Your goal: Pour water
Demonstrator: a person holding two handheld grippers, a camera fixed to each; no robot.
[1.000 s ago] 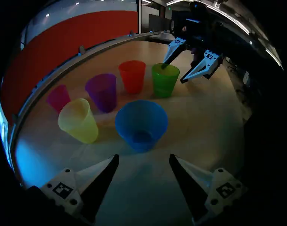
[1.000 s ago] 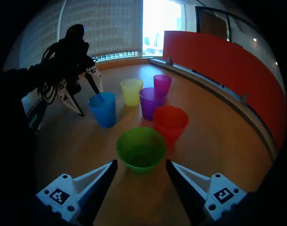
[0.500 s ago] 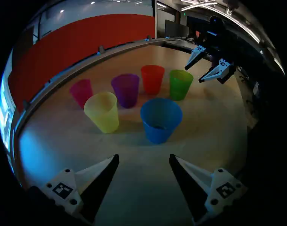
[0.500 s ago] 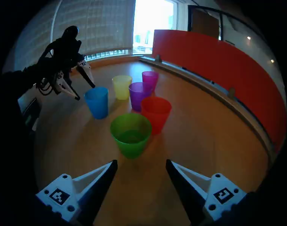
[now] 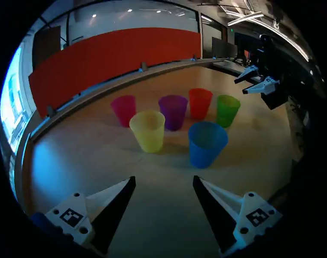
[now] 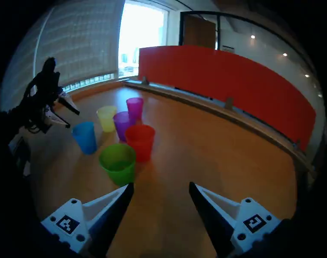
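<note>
Several plastic cups stand upright in a cluster on a wooden table. In the left gripper view the blue cup point(image 5: 207, 144) and yellow cup point(image 5: 148, 130) are nearest, with pink point(image 5: 124, 110), purple point(image 5: 173, 111), red point(image 5: 200, 102) and green point(image 5: 227, 110) behind. My left gripper point(image 5: 163, 189) is open, well short of the blue cup. In the right gripper view the green cup point(image 6: 117, 163) is nearest, then red point(image 6: 140, 142), purple point(image 6: 122, 125), blue point(image 6: 85, 136), yellow point(image 6: 106, 118) and pink point(image 6: 134, 108). My right gripper point(image 6: 160, 193) is open, empty, to the right of the green cup. The other gripper point(image 6: 62, 111) shows far left.
A red partition point(image 5: 116, 53) runs behind a raised rail along the table's far edge point(image 5: 120, 81). The right gripper point(image 5: 258, 82) and its holder show at upper right in the left gripper view. A bright window point(image 6: 139, 38) stands beyond the table. Bare tabletop point(image 6: 215, 146) spreads right of the cups.
Both grippers have drawn back from the cups: the blue cup and the green cup now look smaller and farther. Each gripper stays open and holds nothing.
</note>
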